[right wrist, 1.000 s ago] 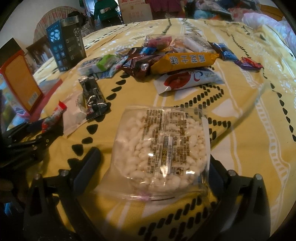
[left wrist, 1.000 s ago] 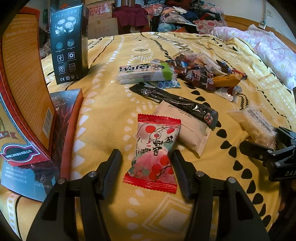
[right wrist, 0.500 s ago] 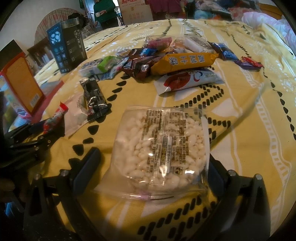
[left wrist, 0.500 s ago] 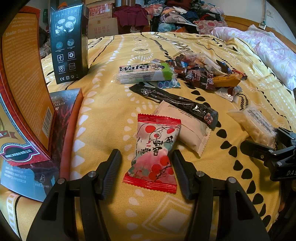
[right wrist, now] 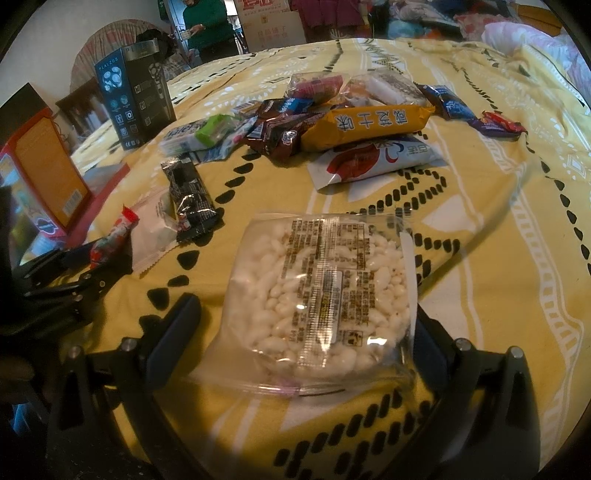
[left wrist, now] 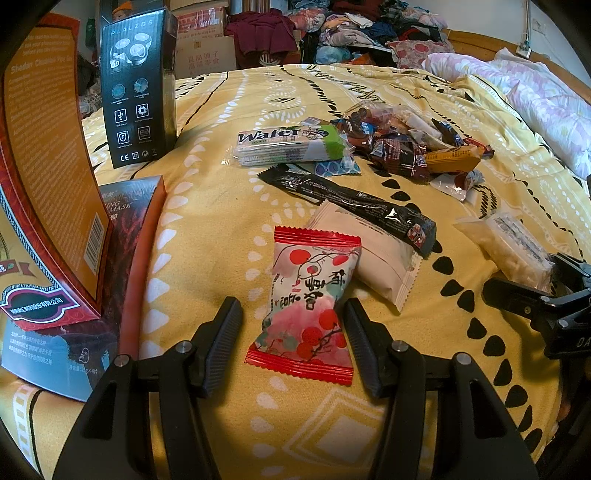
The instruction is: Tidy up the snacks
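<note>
A yellow patterned bedspread (left wrist: 229, 206) covers the bed, with heaped clothes (left wrist: 354, 33) at the far side and a black box (left wrist: 138, 92) standing upright at left. The left tongs (left wrist: 293, 328) sit spread around a red-and-pink candy packet (left wrist: 308, 299), gaps showing on both sides, the packet flat on the bed. The right tongs (right wrist: 306, 332) straddle a clear puffed-rice pack (right wrist: 321, 295); whether their pads press its edges I cannot tell. Beyond, a Wafer pack (left wrist: 288, 144) lies beside the snack pile (left wrist: 410, 144).

Both wrist views look steeply down, close over one yellow bedspread (left wrist: 207, 236), sharing its snack pile (right wrist: 332, 118).
</note>
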`<state>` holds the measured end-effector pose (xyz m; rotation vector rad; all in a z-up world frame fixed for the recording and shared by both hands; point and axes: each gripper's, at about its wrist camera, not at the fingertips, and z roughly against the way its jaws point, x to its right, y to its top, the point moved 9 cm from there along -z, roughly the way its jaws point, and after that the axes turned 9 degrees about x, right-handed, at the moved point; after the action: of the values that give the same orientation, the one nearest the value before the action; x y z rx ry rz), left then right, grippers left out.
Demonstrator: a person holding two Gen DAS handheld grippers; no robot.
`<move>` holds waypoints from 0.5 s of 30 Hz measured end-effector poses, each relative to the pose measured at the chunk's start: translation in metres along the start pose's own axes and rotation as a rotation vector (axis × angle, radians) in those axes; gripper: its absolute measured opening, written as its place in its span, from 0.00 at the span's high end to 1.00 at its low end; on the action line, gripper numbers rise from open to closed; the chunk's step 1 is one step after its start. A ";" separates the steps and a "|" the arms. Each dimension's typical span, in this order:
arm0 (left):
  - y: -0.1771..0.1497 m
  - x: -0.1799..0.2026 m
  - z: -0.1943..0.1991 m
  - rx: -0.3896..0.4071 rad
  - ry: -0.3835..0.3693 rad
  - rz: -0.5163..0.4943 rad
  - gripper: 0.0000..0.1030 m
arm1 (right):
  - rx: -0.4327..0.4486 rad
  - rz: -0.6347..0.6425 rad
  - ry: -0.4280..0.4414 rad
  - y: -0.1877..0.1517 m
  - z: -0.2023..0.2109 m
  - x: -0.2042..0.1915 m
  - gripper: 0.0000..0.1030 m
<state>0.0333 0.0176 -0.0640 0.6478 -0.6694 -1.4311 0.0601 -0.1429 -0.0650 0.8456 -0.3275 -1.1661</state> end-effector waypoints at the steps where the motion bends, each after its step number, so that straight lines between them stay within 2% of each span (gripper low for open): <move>1: 0.000 0.001 0.000 -0.001 0.001 -0.001 0.42 | 0.001 -0.001 0.001 0.000 0.000 0.000 0.00; 15: 0.000 0.000 -0.001 0.000 0.002 -0.003 0.42 | 0.000 0.000 0.001 0.000 0.001 0.001 0.00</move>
<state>0.0337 0.0176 -0.0643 0.6502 -0.6674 -1.4330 0.0600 -0.1440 -0.0649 0.8466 -0.3268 -1.1659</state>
